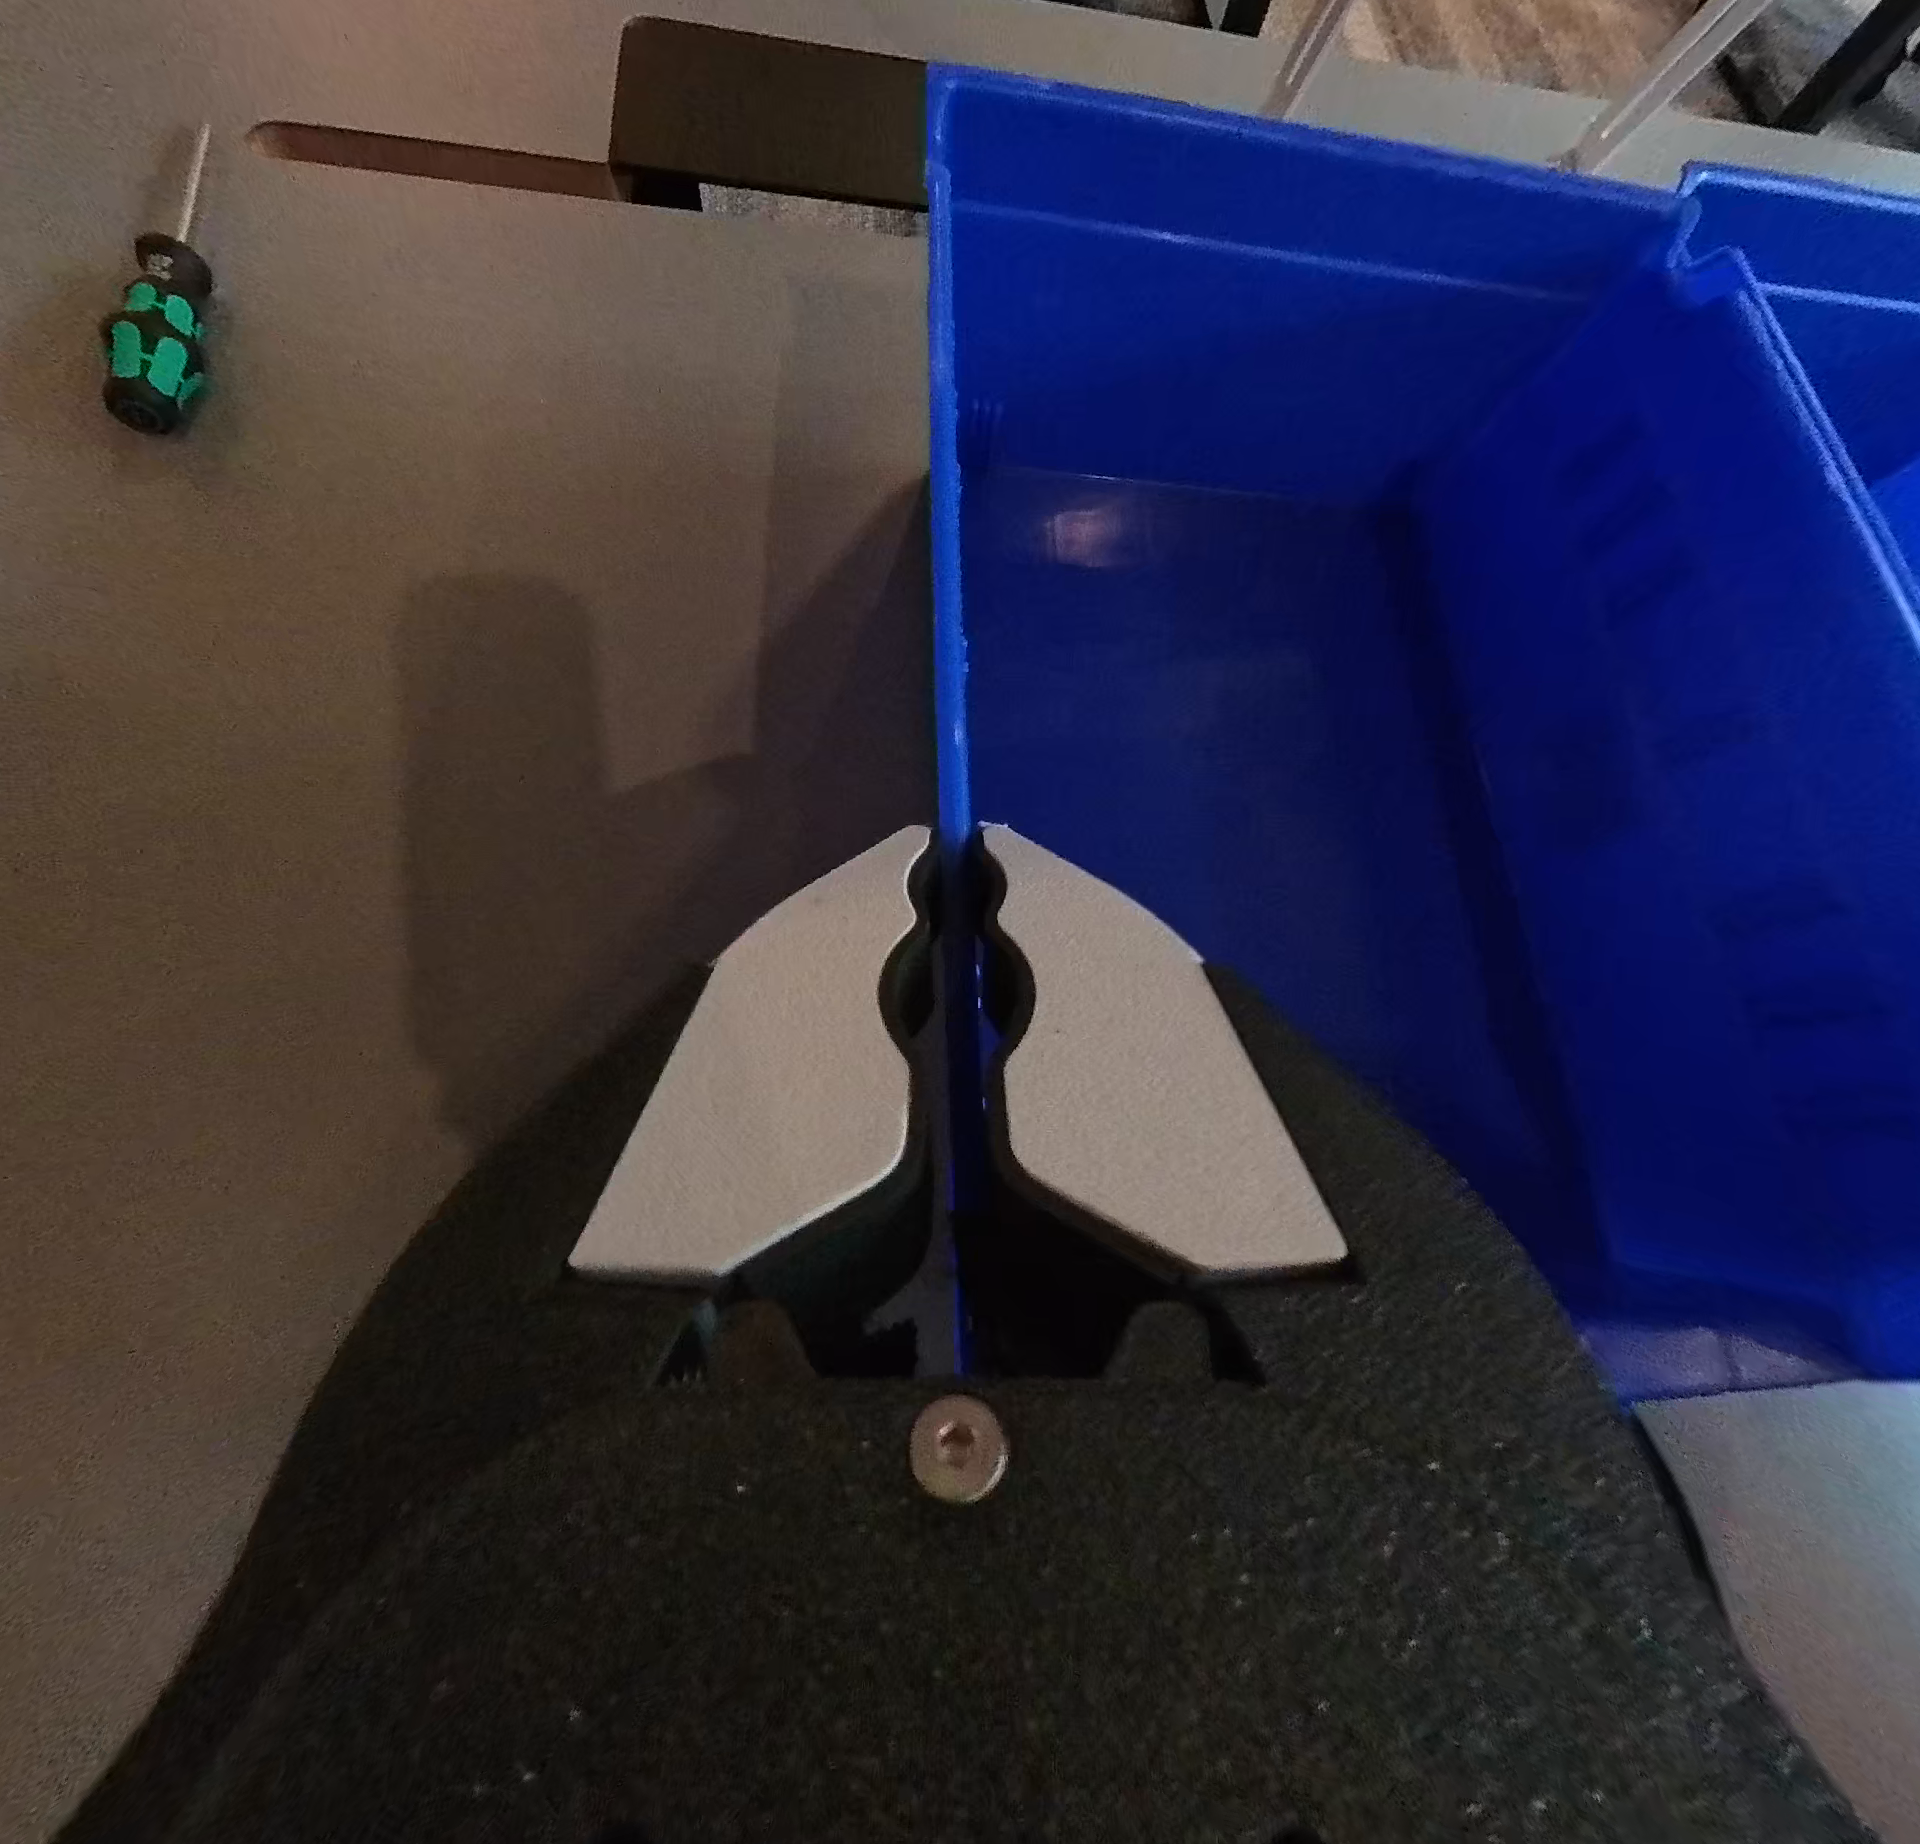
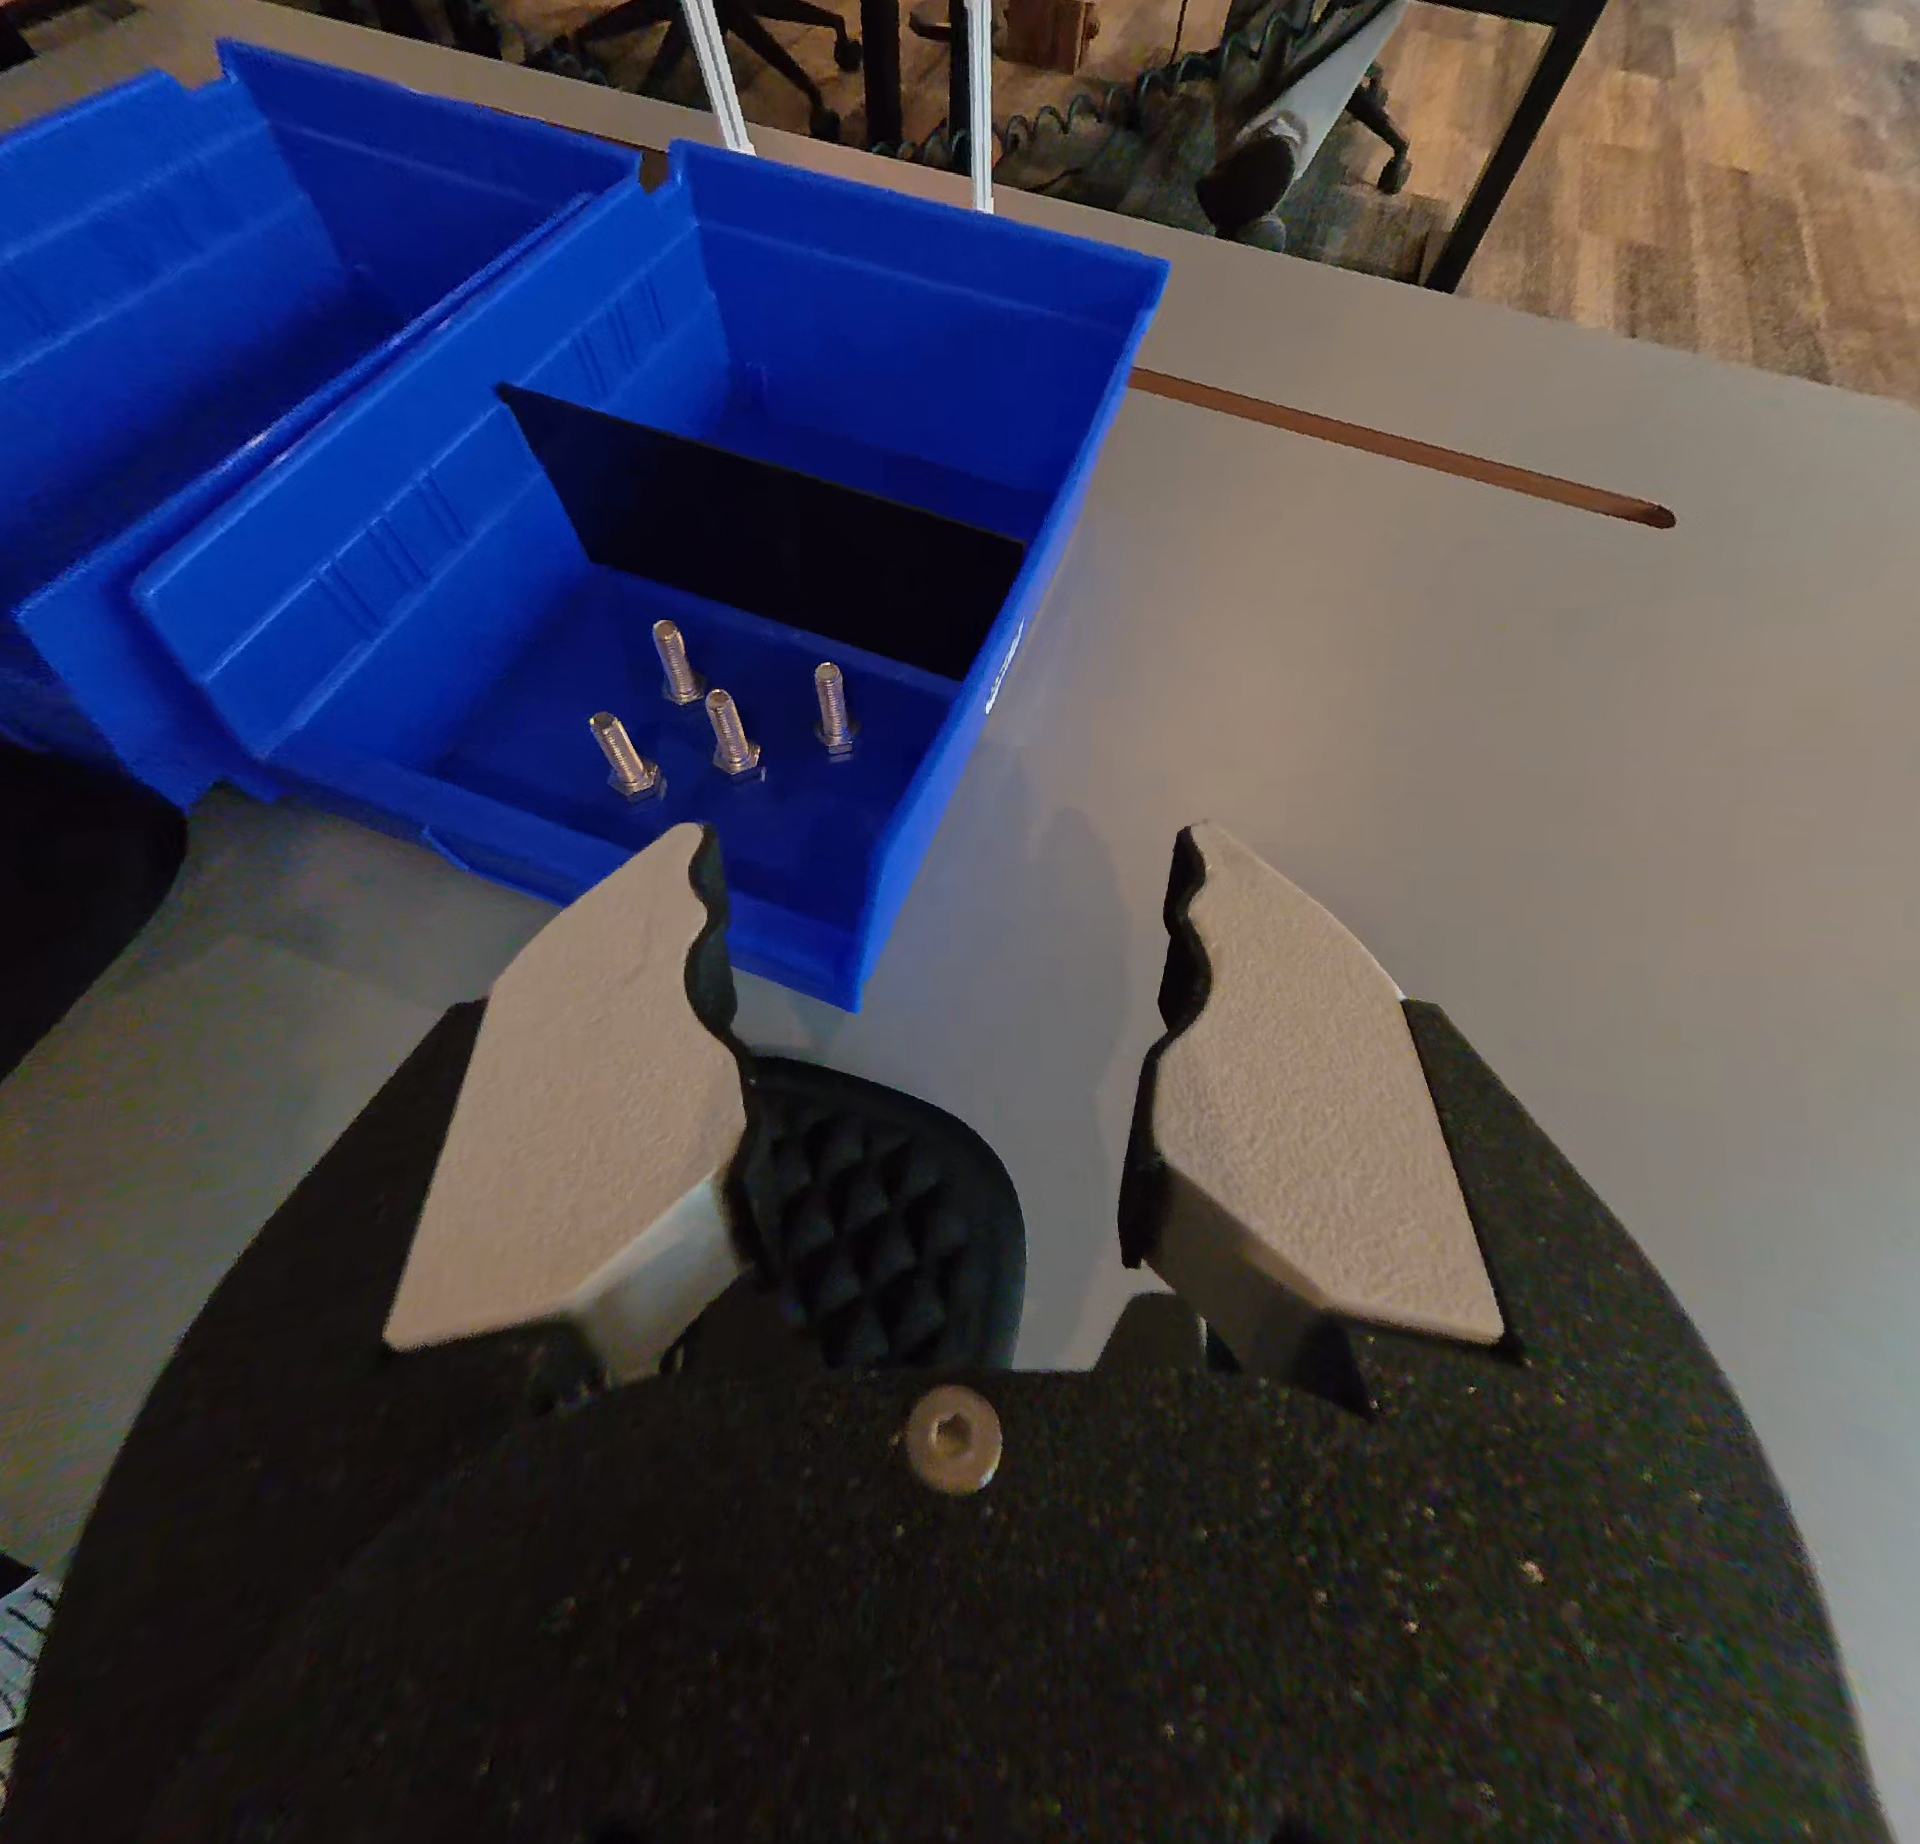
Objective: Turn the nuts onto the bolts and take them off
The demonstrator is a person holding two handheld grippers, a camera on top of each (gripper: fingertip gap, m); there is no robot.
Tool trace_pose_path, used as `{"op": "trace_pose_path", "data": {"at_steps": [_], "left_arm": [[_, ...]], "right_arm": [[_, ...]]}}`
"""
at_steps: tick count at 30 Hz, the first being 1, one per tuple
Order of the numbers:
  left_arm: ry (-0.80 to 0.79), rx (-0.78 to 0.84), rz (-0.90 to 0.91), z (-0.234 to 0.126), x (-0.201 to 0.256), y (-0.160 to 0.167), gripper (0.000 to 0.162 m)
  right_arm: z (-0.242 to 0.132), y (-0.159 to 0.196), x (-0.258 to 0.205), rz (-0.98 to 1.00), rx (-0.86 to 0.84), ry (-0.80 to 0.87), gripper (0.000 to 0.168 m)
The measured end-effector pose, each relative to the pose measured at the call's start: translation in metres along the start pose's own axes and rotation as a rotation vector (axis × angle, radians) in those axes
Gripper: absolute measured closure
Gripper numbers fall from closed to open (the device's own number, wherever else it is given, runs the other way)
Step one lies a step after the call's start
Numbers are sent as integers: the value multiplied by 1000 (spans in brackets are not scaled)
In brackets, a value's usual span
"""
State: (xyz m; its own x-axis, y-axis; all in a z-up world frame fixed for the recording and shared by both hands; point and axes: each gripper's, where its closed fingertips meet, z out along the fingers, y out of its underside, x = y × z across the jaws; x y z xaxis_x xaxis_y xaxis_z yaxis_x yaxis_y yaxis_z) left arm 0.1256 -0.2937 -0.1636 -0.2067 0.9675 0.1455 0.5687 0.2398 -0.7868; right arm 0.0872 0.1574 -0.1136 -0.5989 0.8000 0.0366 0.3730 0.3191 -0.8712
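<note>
Four bolts [image 2: 727, 714] stand head-down, threads up, on the floor of a blue bin [image 2: 1070, 423], in its near compartment, in front of a dark divider [image 2: 790, 537] that crosses the bin. The compartment behind the divider is largely hidden. No nuts can be made out.

The right gripper [image 2: 940, 859] is just in front of this bin's near right corner, above the grey table [image 2: 1455, 755], jaws wide apart with nothing between them.

To the left of the bolt bin, touching it, sits a second blue bin [image 2: 208, 236], cut off by the frame edge. The left gripper [image 1: 956, 844] is clamped narrow on this bin's left side wall [image 1: 948, 547]; the bin floor in that view looks bare, though dim and blurred. A green-and-black screwdriver [image 1: 156, 329] lies on the table well left of that bin.
</note>
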Motion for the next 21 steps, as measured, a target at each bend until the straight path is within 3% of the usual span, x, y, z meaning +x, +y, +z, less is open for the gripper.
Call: {"op": "trace_pose_path", "data": {"at_steps": [17,21], "left_arm": [[21,7,12,4,11,-1,156],[-3,111,55,-16,9,-24,117]], "right_arm": [[6,7,-3,-23,-49,-18,88],[9,5,-2,-28,-47,-23,87]]}}
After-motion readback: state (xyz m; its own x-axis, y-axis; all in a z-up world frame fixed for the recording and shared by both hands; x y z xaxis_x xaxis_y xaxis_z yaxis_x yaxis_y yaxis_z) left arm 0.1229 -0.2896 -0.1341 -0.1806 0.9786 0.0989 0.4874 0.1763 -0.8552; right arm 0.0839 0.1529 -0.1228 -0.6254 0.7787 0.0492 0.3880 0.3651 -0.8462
